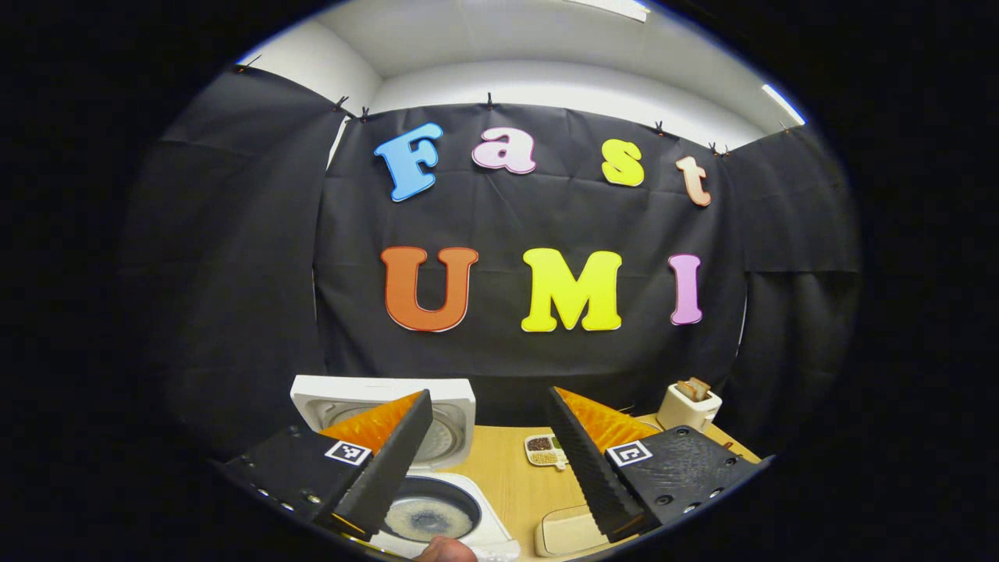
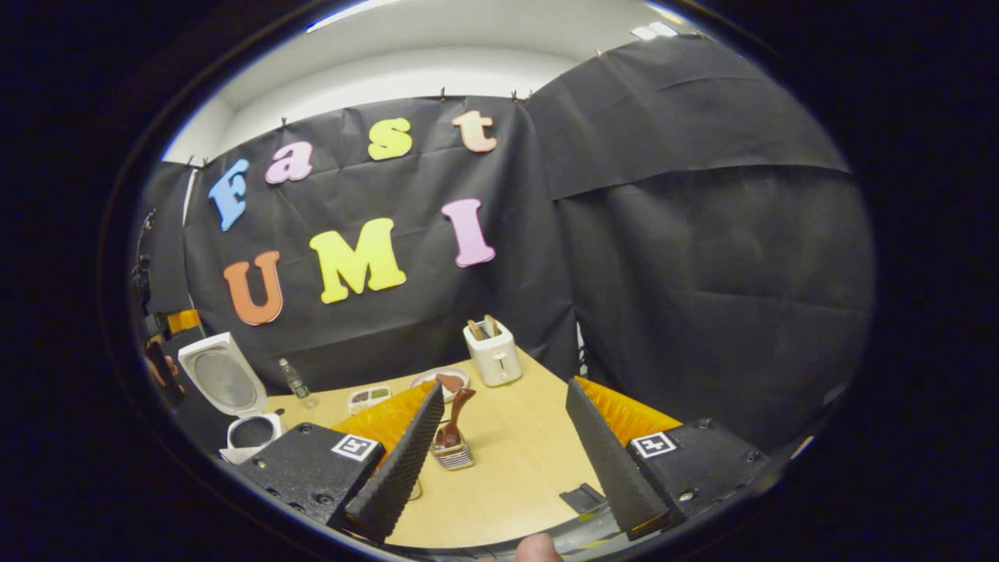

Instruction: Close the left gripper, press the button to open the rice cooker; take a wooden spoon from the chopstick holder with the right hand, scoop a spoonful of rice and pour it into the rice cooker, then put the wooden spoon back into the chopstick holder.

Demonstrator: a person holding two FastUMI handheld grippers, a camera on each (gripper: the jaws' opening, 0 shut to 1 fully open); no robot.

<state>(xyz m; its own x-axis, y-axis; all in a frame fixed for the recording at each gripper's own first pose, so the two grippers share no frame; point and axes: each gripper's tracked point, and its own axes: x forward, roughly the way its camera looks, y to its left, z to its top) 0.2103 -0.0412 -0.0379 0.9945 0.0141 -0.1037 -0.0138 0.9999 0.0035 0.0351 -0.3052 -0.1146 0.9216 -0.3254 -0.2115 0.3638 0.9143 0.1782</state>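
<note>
We lose the rice cooker (image 1: 437,499) at the bottom edge of the left gripper view, its raised lid (image 1: 456,421) half hidden behind a finger. In the right gripper view, a finger covers part of the chopstick holder (image 2: 453,453), and the divided dish (image 2: 369,398) is too small to read.

- Your left gripper (image 1: 488,460) hangs above the table (image 1: 511,476), its fingers (image 1: 390,460) spread wide with nothing between them.
- The rice cooker (image 1: 437,507) sits below your left finger, its lid (image 1: 386,417) standing up and the inner pot (image 1: 429,511) showing pale grains at the bottom.
- A small divided dish (image 1: 544,451) lies farther back, between the fingers.
- A toaster (image 1: 688,406) with bread slices stands at the far right, near the black cloth wall.
- A pale flat container (image 1: 566,532) lies by your right finger.
</note>
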